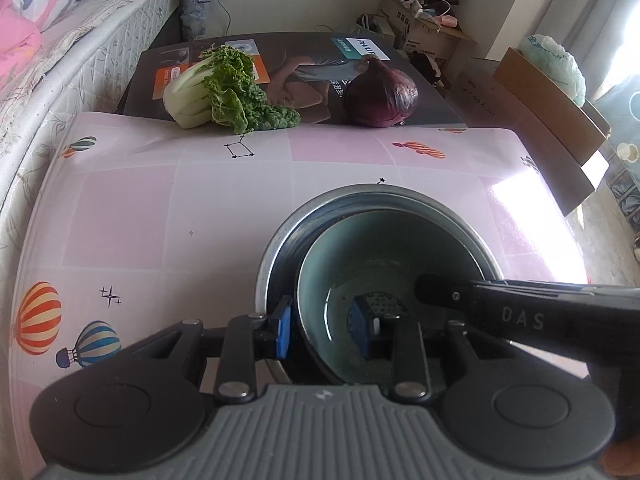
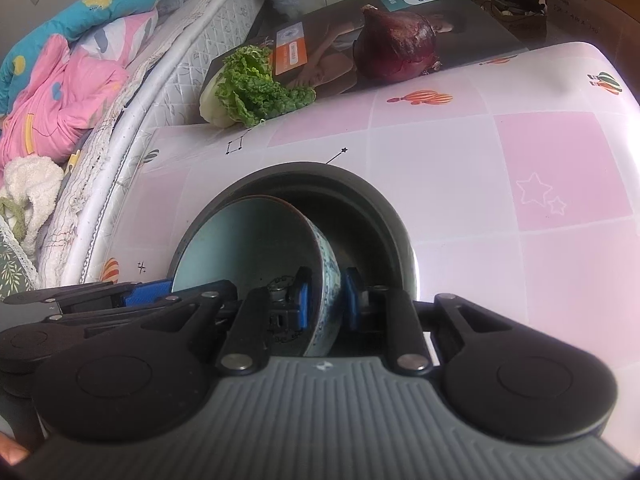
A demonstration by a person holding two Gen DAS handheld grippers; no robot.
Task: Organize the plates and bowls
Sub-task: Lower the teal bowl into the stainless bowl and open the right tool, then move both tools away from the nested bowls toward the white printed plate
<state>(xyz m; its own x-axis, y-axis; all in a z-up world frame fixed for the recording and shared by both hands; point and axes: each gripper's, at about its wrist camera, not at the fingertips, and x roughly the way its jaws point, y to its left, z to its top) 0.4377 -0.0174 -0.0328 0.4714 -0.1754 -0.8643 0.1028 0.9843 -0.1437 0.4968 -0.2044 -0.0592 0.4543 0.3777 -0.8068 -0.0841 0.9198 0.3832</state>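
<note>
A pale blue ceramic bowl (image 1: 380, 264) with a blue-patterned outside (image 2: 326, 264) sits tilted inside a larger metal bowl (image 1: 352, 200), which shows as a dark-rimmed bowl (image 2: 360, 200) in the right wrist view. My left gripper (image 1: 324, 326) straddles the ceramic bowl's left wall, one blue pad outside and one inside, with a visible gap. My right gripper (image 2: 326, 302) is shut on the ceramic bowl's right wall, pads on both sides. Its arm (image 1: 520, 312) crosses the left wrist view.
The bowls stand on a pink balloon-print table (image 1: 200, 208). A bok choy (image 1: 224, 88) and a red onion (image 1: 380, 96) lie on a dark box (image 1: 304, 64) at the far edge. A bed (image 1: 60, 60) runs along the left. Cardboard boxes (image 1: 548, 120) stand to the right.
</note>
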